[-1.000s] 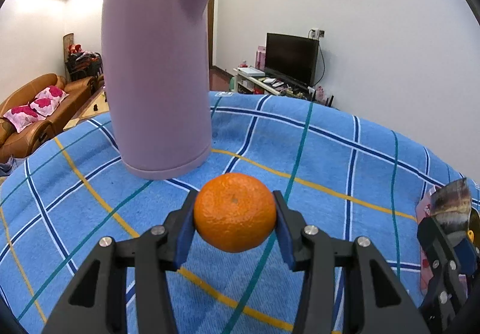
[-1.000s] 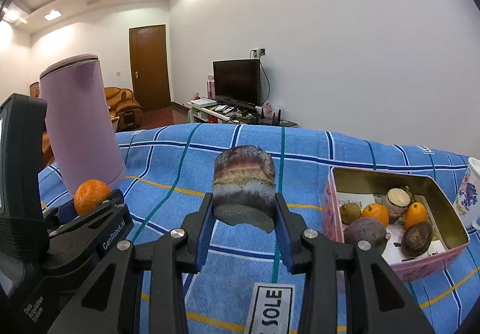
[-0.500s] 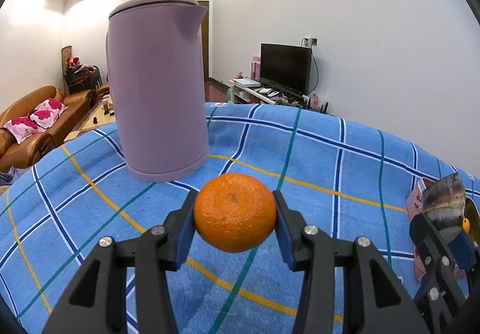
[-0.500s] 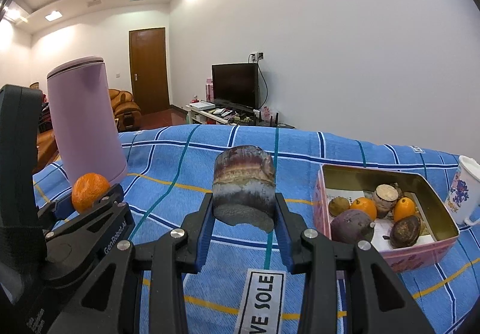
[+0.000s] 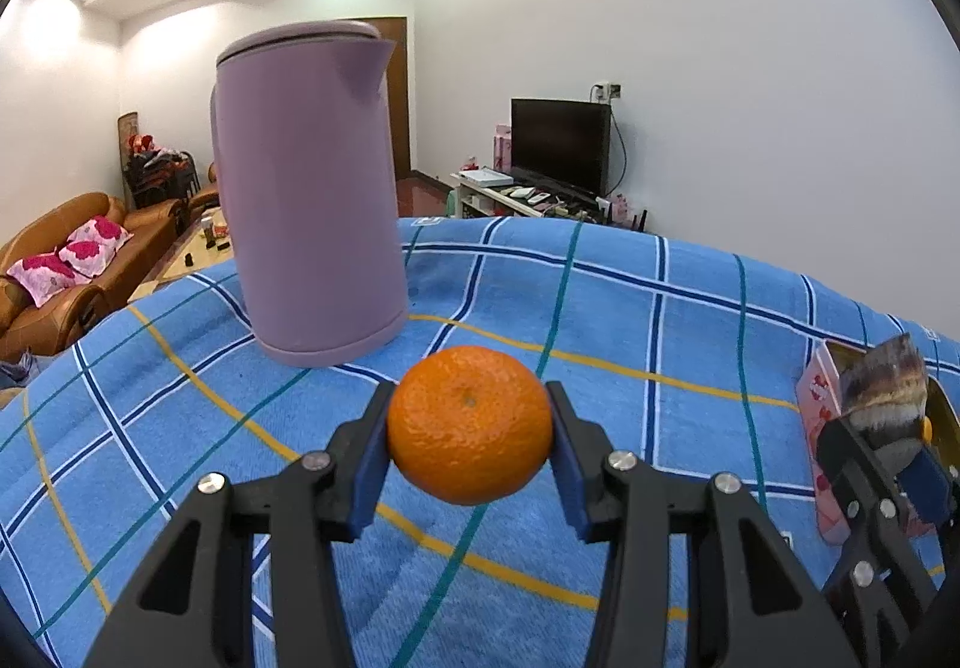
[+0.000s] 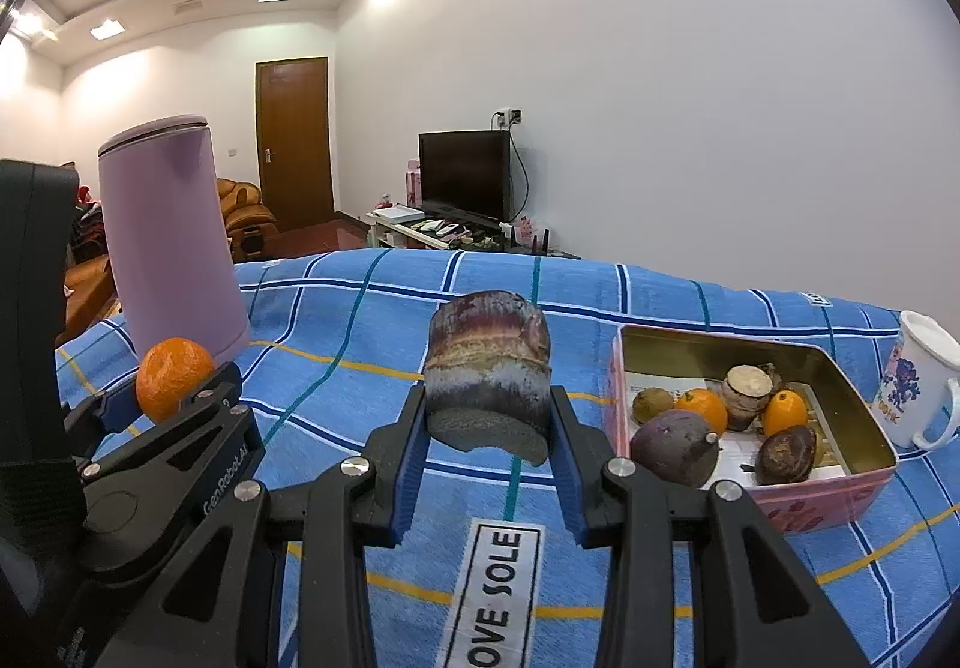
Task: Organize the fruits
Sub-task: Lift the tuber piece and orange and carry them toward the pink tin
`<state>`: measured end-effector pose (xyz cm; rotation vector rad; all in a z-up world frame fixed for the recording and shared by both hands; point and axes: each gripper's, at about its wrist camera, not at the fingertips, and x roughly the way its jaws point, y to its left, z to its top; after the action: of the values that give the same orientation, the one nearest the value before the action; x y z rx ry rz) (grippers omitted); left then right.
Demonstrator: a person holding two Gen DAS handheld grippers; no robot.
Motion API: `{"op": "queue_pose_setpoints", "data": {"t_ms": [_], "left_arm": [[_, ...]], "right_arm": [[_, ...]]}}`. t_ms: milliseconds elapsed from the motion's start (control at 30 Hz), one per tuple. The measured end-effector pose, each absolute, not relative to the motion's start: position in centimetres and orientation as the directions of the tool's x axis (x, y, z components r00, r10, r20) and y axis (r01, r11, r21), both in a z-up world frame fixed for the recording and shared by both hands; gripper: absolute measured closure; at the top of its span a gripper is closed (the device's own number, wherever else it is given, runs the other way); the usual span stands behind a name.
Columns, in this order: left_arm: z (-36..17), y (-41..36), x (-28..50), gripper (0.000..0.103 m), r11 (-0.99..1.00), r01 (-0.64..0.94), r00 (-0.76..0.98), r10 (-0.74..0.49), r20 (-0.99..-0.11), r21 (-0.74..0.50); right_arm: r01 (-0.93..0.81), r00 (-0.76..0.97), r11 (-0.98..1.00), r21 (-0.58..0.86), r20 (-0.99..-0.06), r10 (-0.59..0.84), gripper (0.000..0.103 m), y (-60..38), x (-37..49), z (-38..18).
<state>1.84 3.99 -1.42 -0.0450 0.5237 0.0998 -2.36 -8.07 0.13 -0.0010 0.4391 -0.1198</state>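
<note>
We hold a mandarin orange [image 5: 469, 425] clamped in our left claw [image 5: 469, 428], above the blue plaid cloth [image 5: 630, 320], near a purple kettle [image 5: 309, 200]. Our right claw [image 6: 487, 422] clamps a cut taro chunk [image 6: 487, 368], left of the pink tin [image 6: 798, 506] holding other produce.

The right claw [image 6: 487, 416] grips a banded purple-brown chunk of root [image 6: 487, 362] above the blue checked cloth [image 6: 372, 320]. To its right stands a pink tin [image 6: 798, 512] holding fruits, beside a white mug [image 6: 921, 386]. At left, the left claw [image 6: 174, 398] clamps an orange [image 6: 173, 377] near a lilac kettle [image 6: 168, 236].
</note>
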Motion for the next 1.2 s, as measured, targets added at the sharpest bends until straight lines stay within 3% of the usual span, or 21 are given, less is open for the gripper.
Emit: {"op": "queue_pose_setpoints", "data": {"t_ms": [1200], "left_arm": [[-1.1, -3.1, -1.0, 0.054, 0.998, 0.065, 0.862, -0.052, -0.503, 0.008]], "right_arm": [[0.194, 0.888, 0.978, -0.075, -0.410, -0.208, 0.063, -14.8, -6.4, 0.4]]}}
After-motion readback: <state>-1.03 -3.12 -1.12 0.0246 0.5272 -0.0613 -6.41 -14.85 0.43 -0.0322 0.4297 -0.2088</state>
